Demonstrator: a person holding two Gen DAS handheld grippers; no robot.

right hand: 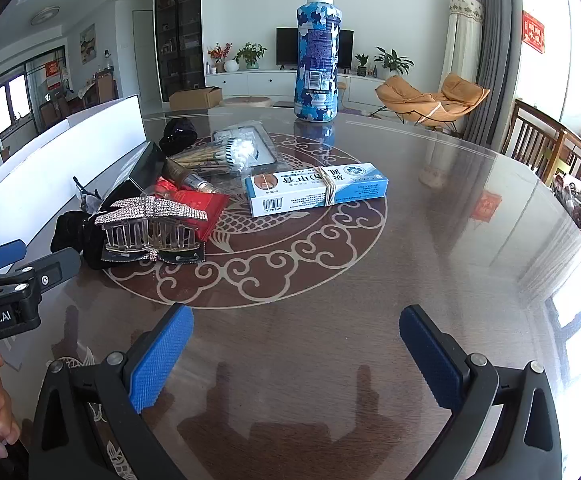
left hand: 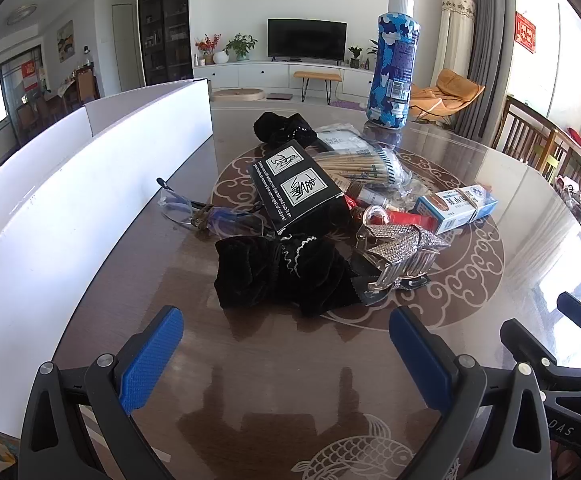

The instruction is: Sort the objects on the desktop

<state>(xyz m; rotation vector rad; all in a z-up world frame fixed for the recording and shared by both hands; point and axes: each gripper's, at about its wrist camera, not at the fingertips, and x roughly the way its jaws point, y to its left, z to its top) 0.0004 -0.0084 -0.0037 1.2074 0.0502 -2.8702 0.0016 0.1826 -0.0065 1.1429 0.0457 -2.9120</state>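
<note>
Rightward, bare table (right hand: 470, 240) beyond blue-white box (right hand: 318, 190); both grippers wide.

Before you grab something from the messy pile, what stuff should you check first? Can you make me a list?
1. Left hand-held gripper open and empty: ok.
2. Right hand-held gripper open and empty: ok.
3. White box within view for sorting: ok.
4. Black velvet bow free to lift: not ok, the sparkly hair claw overlaps its edge.
5. Blue bottle standing upright, apart from the pile: ok.
6. White box has room inside: cannot tell.
</note>
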